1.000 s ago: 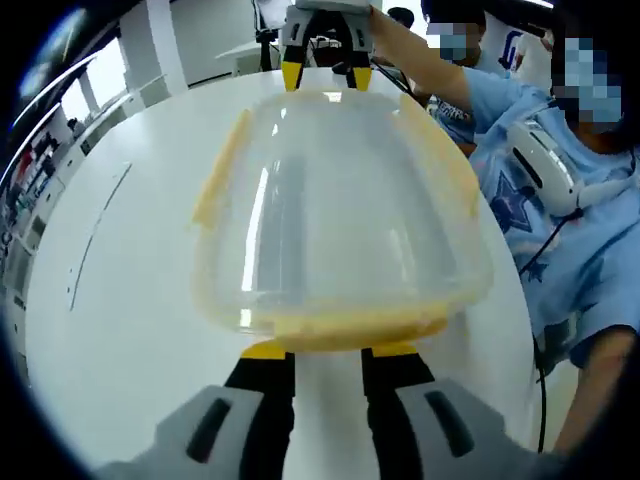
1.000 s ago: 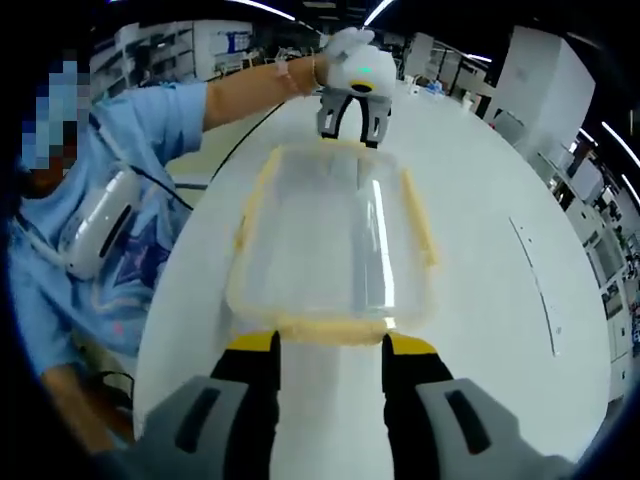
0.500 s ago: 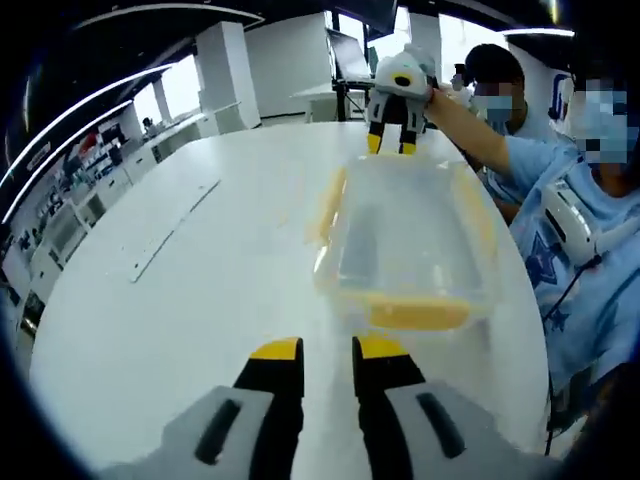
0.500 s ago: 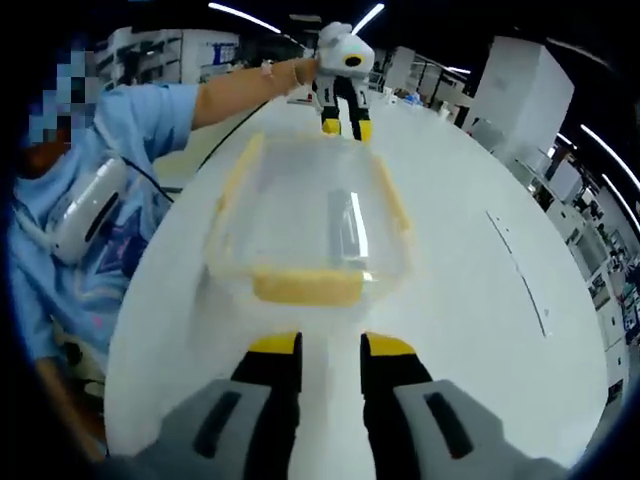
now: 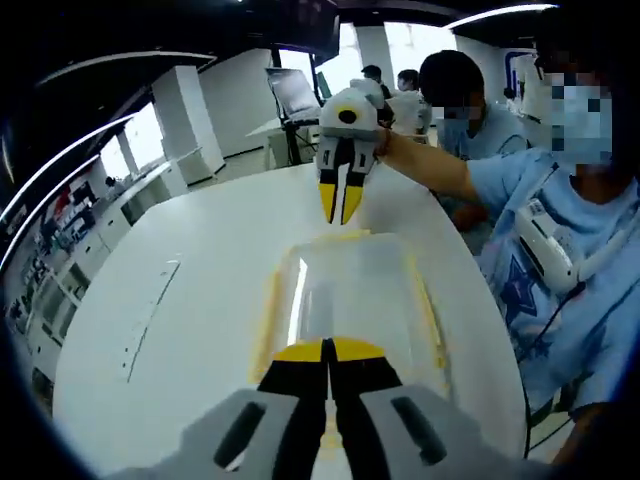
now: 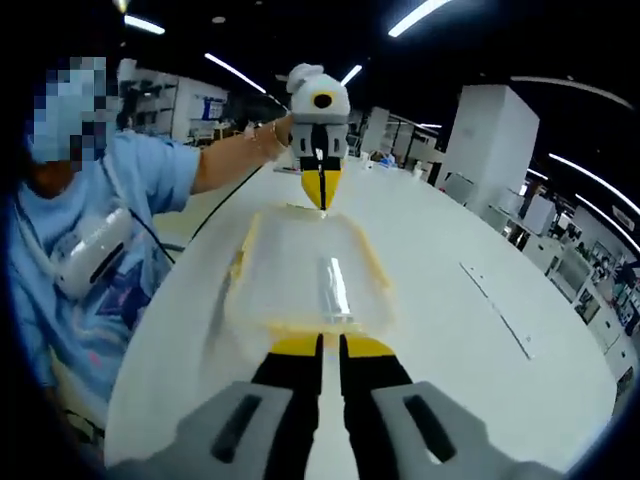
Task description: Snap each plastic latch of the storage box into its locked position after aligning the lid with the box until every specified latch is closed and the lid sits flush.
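Both grippers are held raised above the box [image 5: 350, 300], facing each other: left gripper [image 5: 327, 352] jaws closed, right gripper [image 6: 330, 345] jaws nearly together.

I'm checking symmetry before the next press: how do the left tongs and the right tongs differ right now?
The left tongs look fully shut, yellow tips touching; the right tongs show a thin slit between theirs. In each view, that view's own tongs sit low at the near end of the storage box, while the other pair hangs tips-down over the far end. Both hold nothing.
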A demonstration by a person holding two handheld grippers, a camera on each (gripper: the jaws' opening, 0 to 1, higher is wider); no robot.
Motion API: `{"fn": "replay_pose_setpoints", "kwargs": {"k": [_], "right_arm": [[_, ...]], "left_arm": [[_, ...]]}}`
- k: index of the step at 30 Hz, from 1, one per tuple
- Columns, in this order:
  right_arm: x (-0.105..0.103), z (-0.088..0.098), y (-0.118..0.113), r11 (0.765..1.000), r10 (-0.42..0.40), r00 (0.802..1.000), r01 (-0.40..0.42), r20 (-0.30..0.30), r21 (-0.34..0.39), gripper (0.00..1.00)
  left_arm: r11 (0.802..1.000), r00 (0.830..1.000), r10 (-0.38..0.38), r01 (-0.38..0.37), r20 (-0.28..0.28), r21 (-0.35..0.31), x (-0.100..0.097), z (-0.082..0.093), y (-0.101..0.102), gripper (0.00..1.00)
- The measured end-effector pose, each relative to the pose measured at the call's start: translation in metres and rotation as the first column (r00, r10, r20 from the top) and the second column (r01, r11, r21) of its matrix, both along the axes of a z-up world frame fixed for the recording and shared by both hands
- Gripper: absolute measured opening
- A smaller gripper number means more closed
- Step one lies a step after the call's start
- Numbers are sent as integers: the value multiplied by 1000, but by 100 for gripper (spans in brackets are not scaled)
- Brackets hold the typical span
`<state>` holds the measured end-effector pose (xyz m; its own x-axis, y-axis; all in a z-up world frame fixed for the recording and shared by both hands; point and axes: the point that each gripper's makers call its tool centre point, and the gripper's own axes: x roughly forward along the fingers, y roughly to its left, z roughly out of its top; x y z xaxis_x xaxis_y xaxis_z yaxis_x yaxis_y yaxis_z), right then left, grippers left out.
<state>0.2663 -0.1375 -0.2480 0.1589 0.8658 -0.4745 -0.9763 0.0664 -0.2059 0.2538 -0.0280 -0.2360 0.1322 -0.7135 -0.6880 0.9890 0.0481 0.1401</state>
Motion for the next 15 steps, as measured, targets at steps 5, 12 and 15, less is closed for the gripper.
{"fn": "replay_pose_setpoints", "kwargs": {"k": [5, 12, 15], "right_arm": [[2, -4, 4, 999, -24, 1000, 23, 15, 40, 2], [2, 2, 8, 985, -10, 999, 4, 32, 170, 1], [0, 2, 10, 982, 7, 999, -15, 45, 191, 1]], "left_arm": [[988, 998, -30, 37, -53, 148, -3, -15, -11, 0], [953, 993, -43, 74, -110, 293, -6, -25, -15, 0], [937, 993, -38, 73, -108, 341, -6, -26, -14, 0]]}}
